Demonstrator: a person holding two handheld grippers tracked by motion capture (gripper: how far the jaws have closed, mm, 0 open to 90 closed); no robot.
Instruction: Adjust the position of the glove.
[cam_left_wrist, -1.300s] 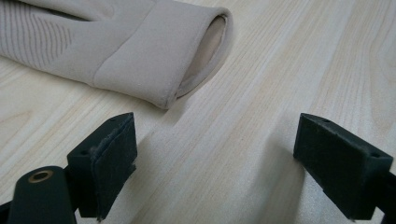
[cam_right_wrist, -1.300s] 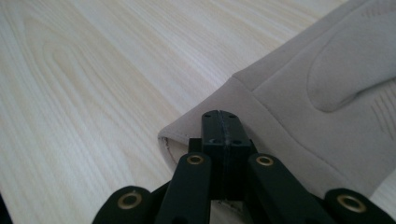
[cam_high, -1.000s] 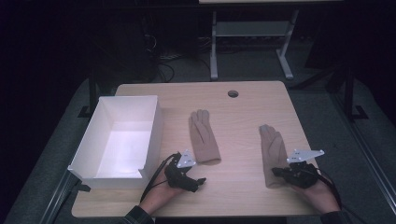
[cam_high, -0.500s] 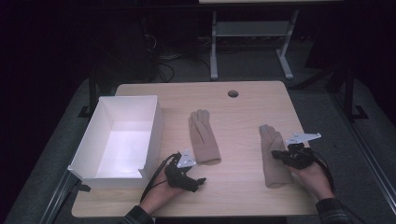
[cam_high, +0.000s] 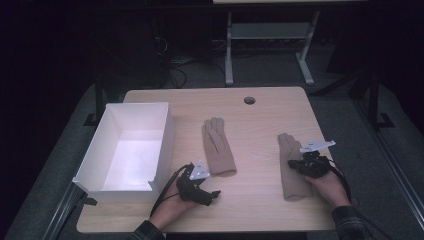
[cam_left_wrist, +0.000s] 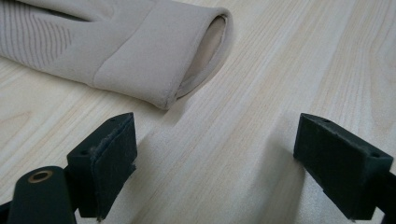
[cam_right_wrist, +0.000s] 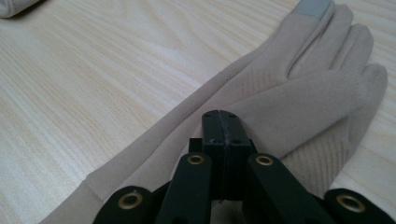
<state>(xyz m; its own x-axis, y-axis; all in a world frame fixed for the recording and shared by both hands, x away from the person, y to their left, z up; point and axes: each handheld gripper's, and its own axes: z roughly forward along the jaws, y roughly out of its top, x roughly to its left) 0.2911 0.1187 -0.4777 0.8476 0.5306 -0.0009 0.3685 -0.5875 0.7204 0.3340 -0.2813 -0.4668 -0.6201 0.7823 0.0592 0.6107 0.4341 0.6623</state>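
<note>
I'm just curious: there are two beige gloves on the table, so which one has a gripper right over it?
The right-hand glove, by the table's right edge. The right gripper, jaws shut, sits over it. The middle glove beside the white box lies uncovered.

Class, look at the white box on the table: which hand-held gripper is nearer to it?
Left. The left hand-held gripper sits just off the white box's near corner, beside one beige glove. The right hand-held gripper is across the table, over the other glove.
</note>
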